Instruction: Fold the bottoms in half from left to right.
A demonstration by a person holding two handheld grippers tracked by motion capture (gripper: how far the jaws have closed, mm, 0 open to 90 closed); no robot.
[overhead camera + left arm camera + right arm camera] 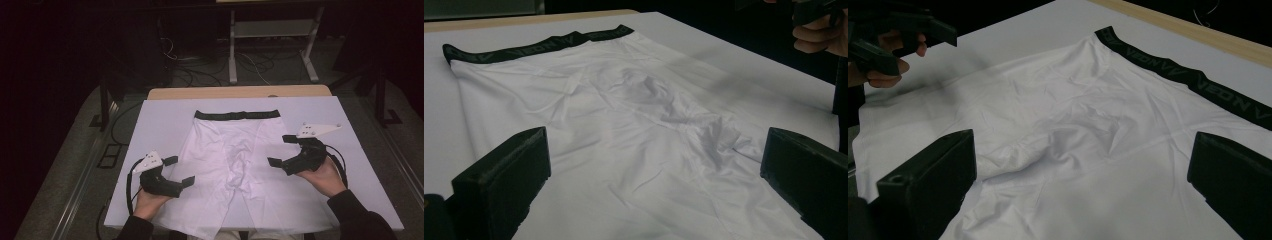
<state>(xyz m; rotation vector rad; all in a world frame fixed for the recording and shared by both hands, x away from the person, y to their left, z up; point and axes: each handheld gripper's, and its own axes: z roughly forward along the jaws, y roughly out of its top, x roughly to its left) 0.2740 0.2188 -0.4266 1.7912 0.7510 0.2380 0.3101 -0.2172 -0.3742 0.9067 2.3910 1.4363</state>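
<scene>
With both the left gripper and right gripper hovering wide-jawed and empty, a shallow pinch risked bunching the thin white shorts further near the already wrinkled middle.

Dim all round, dark and vignetted at the frame edges; motion blur smears both gripper views' upper corners.
</scene>
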